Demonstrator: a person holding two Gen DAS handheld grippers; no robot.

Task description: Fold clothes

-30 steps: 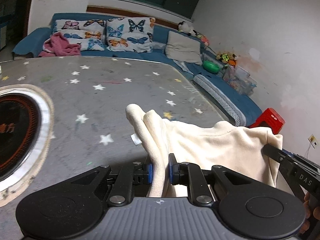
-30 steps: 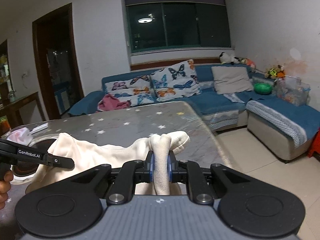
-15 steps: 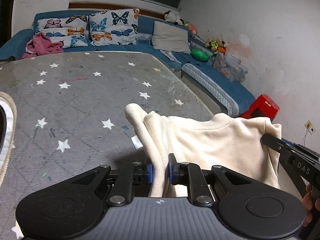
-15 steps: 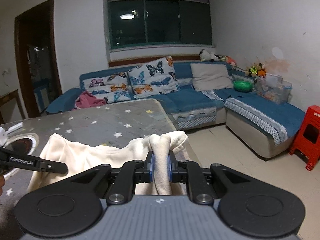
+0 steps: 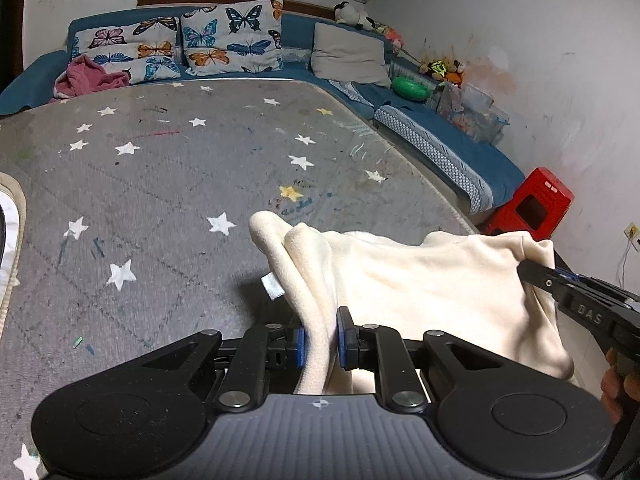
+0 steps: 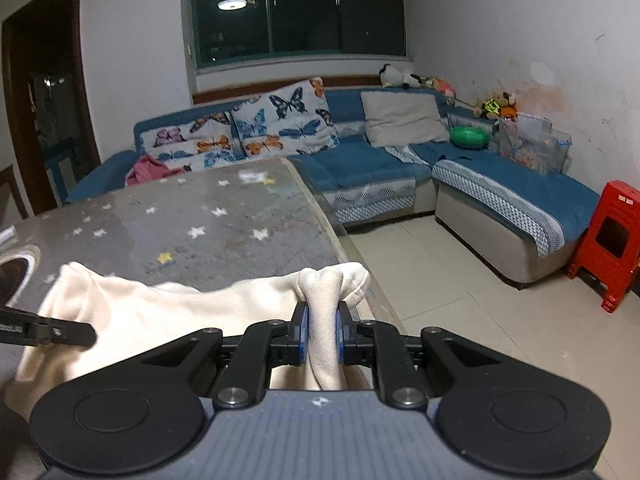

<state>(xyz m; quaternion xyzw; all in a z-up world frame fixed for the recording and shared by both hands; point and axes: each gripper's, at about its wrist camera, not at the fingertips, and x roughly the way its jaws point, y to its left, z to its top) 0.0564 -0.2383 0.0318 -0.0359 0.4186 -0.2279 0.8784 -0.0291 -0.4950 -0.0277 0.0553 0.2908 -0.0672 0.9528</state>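
A cream fleece garment (image 5: 420, 280) hangs stretched between both grippers, just above the grey star-patterned table (image 5: 168, 184). My left gripper (image 5: 320, 338) is shut on a bunched fold at one end. The right gripper (image 5: 536, 276) enters that view from the right edge, gripping the far corner. In the right wrist view the right gripper (image 6: 322, 330) is shut on a thick fold of the garment (image 6: 180, 312), near the table's right edge (image 6: 320, 208). The left gripper's finger (image 6: 52, 332) shows at the left, against the cloth.
A round dark burner ring (image 6: 12, 276) is set in the table at the left. A blue corner sofa (image 6: 380, 164) with butterfly cushions and a pink cloth (image 5: 90, 80) stands behind. A red plastic stool (image 6: 608, 236) stands on the tiled floor at the right.
Both grippers have moved lower and closer over the table with the garment still gripped; the burner ring has slid nearly out of the left wrist view.
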